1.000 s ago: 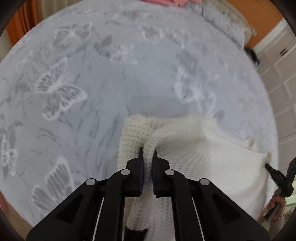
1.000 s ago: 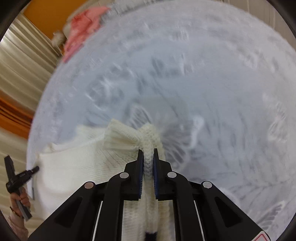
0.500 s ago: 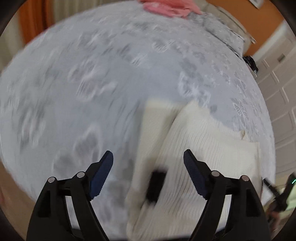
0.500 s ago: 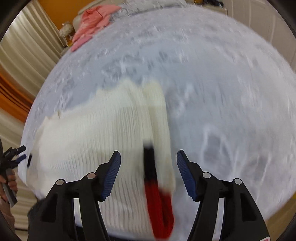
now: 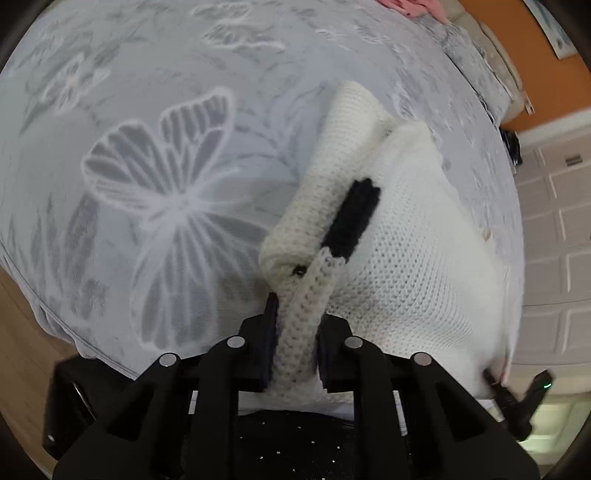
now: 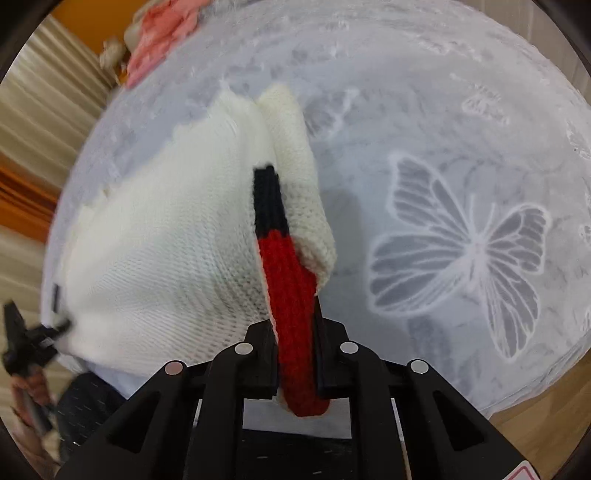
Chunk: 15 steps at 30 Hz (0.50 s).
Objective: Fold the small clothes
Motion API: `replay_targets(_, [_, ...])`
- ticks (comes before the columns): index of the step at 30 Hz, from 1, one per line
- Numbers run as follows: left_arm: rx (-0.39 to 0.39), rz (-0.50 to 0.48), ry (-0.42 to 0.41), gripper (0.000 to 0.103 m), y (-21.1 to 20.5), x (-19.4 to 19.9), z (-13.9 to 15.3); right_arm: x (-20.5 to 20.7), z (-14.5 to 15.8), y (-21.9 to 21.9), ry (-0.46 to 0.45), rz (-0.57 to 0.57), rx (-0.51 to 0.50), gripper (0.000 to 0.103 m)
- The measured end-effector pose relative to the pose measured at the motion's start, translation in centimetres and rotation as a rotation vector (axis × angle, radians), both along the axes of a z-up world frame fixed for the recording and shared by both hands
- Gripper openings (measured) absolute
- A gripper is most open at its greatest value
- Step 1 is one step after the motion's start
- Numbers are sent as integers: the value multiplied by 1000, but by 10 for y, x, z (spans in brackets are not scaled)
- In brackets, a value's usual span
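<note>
A cream knit sweater [image 5: 413, 266] lies partly folded on the butterfly bedspread [image 5: 166, 192], near the bed's front edge. My left gripper [image 5: 295, 310] is closing; its pads press a cream knit strip at the sweater's near end, just below a black band [image 5: 354, 214]. In the right wrist view the sweater [image 6: 166, 251] spreads to the left. My right gripper [image 6: 295, 321] is closing too, with the red part of a red-and-black ribbed cuff [image 6: 291, 291] pinched between its pads. Each gripper shows at the other view's lower edge, at the sweater's far corner.
A pink garment [image 6: 159, 33] lies at the far end of the bed. White panelled doors [image 5: 554, 221] stand to the right, a beige curtain [image 6: 44, 92] to the left. Wooden floor [image 5: 14, 332] shows past the bed's near edge. A hand [image 6: 29, 387] holds the left gripper.
Both grippers let go of the folded sleeves, opened wide and drew back toward the near edge. They have now closed on the sweater's near end, the right one on the red cuff.
</note>
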State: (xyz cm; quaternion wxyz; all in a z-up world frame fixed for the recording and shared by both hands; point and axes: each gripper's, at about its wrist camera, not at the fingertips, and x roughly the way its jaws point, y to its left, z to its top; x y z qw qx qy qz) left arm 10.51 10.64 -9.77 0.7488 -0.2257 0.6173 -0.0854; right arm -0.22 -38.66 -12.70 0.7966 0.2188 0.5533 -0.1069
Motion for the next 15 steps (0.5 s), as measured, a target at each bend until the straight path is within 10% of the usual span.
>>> replay_targets(4, [20,-11,-27,38,0,-5,18,1,26,9,-19,-16,-91,37])
replay_targets(6, [17,14,-85,75,2,-4,33,1,49,21,-75,-13,-159,44])
replay_targets(9, [31,40,-134,80,3,9,40,21,73,53,-162,79,-130,40])
replay_targets(13, [13,51,-30,80,-7,40,7,70,67,114,-170,269,2,4])
replay_targets(15, [32,53,-6,62,-11,43,-2,100,58,147,-152,358,-11,1])
